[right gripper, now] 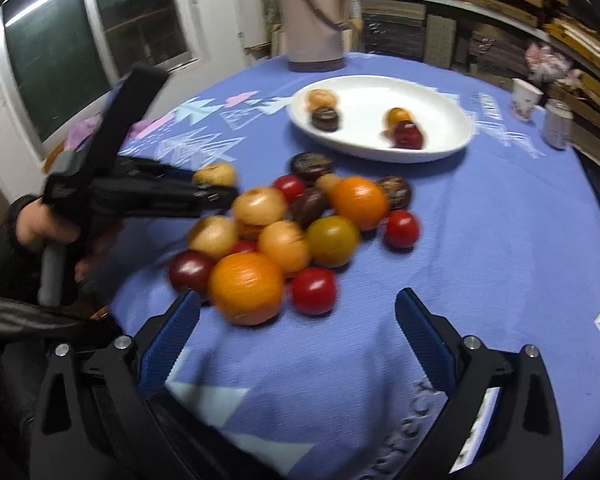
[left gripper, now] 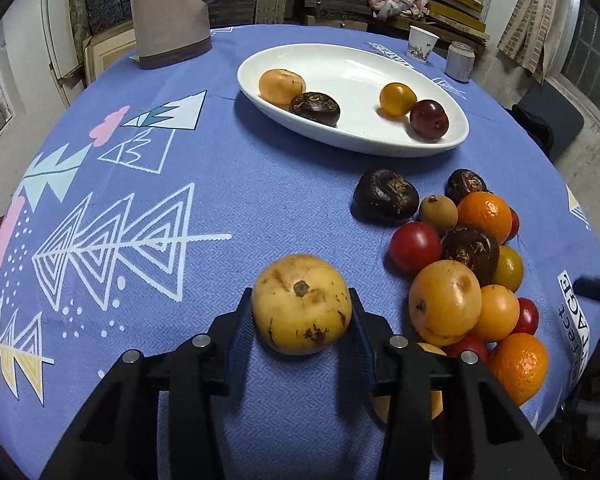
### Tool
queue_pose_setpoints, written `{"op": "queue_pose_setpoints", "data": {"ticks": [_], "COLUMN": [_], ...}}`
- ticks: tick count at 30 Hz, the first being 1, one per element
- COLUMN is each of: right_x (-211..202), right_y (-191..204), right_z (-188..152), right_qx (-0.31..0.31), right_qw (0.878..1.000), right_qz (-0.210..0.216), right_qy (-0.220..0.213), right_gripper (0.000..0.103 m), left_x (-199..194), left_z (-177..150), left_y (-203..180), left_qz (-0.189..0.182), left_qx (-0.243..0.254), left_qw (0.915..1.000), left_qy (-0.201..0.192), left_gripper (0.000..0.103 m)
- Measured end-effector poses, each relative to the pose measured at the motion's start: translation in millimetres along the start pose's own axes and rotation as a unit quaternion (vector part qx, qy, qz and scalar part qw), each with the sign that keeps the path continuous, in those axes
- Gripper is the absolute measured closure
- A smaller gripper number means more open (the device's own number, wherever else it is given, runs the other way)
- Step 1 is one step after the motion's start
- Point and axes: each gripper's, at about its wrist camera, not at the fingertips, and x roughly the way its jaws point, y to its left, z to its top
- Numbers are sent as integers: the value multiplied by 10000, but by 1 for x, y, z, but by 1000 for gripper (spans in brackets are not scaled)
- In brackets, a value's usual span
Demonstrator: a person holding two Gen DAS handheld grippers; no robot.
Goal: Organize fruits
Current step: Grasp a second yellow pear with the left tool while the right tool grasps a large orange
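Lower centre of the left wrist view: left gripper clamped on a speckled yellow fruit resting on the blue-clothed bench, with the loose fruit pile just right of it and the white dish, holding four fruits, toward the upper centre. Bottom of the blurred right wrist view: right gripper spread apart and holding nothing, an orange just above the left finger.
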Motion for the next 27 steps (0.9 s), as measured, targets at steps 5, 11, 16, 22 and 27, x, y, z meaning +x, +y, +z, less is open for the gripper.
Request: {"op": "queue_pose_setpoints", "data": {"ticks": [5,11,16,22,27], "right_x": [17,28,35,37,29], "right_y": [10,17,23,11,3], "right_z": [-2,1,6,8,7], "right_qx": [11,47,-139,57,202], "right_qw": [9995,9991,9996,9995,9991], "right_qz": [233,325,80,203,314], "right_qy": [235,270,224,230,188], "right_gripper": [39,38,43,56,56], "left_x": [0,0,0,0,-1], "left_z": [0,-1,-1,-2,-1], "left_y": [-1,0,-1,0,1], "left_qz": [37,10,47,47,20], "left_qx": [53,51,88,74,57], "left_qw": [10000,10000,9999,10000,10000], "left_qy": [0,-16,-36,-44,-41], "left_gripper": [57,57,57,57,58]}}
